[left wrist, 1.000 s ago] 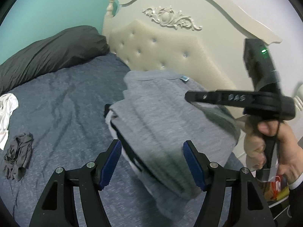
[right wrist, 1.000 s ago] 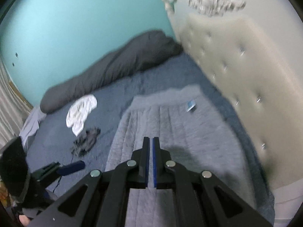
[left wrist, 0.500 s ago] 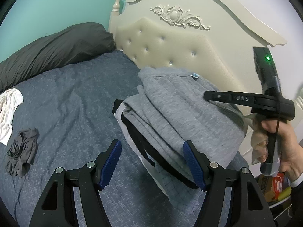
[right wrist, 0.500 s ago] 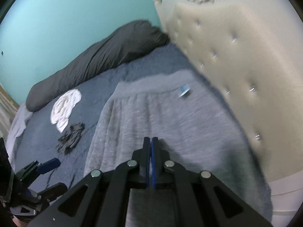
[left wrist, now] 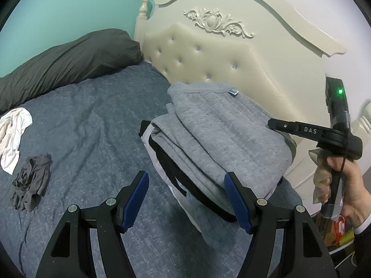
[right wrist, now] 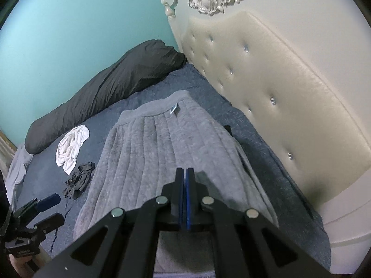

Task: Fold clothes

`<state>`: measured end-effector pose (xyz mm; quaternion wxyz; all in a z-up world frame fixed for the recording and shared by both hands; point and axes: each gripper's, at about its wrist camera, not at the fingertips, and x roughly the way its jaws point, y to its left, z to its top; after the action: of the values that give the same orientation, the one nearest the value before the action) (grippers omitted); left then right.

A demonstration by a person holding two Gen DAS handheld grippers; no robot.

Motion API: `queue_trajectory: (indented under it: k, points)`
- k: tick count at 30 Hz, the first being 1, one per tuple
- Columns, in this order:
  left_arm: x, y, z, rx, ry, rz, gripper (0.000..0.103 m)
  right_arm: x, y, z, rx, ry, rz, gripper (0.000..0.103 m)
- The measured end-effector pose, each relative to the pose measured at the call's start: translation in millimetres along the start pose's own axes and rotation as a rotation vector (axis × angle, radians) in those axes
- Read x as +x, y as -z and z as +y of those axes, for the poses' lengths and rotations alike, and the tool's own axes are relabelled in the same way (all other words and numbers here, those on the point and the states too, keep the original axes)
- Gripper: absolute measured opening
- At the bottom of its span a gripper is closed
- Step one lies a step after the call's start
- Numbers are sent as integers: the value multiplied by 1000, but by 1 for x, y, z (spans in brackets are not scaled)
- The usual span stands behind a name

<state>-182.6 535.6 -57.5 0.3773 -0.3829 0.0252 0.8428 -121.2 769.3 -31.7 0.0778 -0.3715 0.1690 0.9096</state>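
Clothes lie folded in a stack on the bed, right beside the headboard, with a grey quilted garment on top. Its waistband end, marked by a small blue tag, points toward the headboard; its other end runs back toward the two grippers, so its long axis goes from the headboard outward. Under it shows a black-edged layer and a pale one, whose near corner droops past the grey top (the stack is not quite square there).

The left gripper is wide open and holds nothing. It sits at the stack's end farthest from the headboard, with that near corner lying between its blue pads; whether a pad touches cloth I cannot tell. The right gripper has its fingers pressed together with nothing visible between them, and it hovers over the grey garment, along the side nearer the headboard.

Judging by this, the left gripper is the nearer one to the loose drooping corner, which lies straight ahead of it, so tidying that edge would fall to it.

Farther from the headboard lie a white garment and a dark crumpled one, not yet folded, both much closer to the left gripper. A dark pillow lies along the wall.
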Motion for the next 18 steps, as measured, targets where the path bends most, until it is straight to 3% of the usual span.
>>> queue_trajectory:
  k: [18]
  points:
    - [-55, 4, -15, 33, 10, -48, 80, -64, 32, 19, 41, 28, -106, 3]
